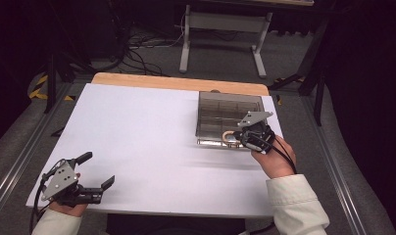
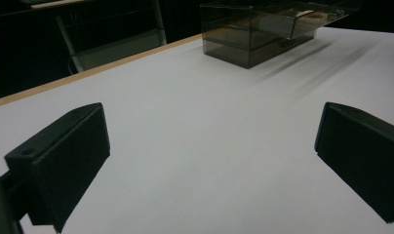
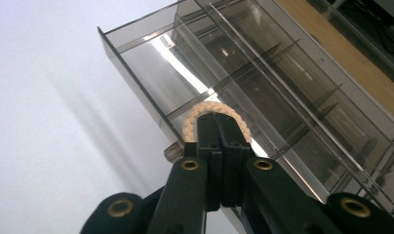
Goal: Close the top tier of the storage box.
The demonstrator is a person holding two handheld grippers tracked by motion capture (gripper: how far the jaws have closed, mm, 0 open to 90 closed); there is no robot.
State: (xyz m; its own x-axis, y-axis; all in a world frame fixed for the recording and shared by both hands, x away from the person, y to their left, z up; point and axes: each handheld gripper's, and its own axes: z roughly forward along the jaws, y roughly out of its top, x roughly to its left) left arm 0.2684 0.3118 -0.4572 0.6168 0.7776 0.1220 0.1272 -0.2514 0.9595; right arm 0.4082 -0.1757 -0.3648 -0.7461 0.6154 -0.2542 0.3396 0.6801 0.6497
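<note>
At the near left corner of the white-covered tabletop (image 1: 147, 142), the left gripper (image 1: 98, 171) rests low over the surface with its jaws spread wide and nothing between them. In the left gripper view the two black jaws stand well apart over bare white surface, with the smoky transparent plastic organiser box (image 2: 263, 29) far off at the upper right.

Further right, that divided box (image 1: 229, 117) sits on the far right part of the tabletop, close to the light wooden edge strip (image 1: 176, 82) at the far side. The right gripper (image 1: 236, 138) reaches to the box's near wall, its jaws clenched on a small cream braided rope ring (image 1: 229, 136). In the right gripper view the jaws press together with the ring (image 3: 215, 109) arching over their tips, at the near wall of the box (image 3: 292, 83), above a near compartment. Whether the ring touches the box cannot be told. A hand (image 1: 274, 159) in a cream sleeve (image 1: 296, 205) holds this gripper.
</note>
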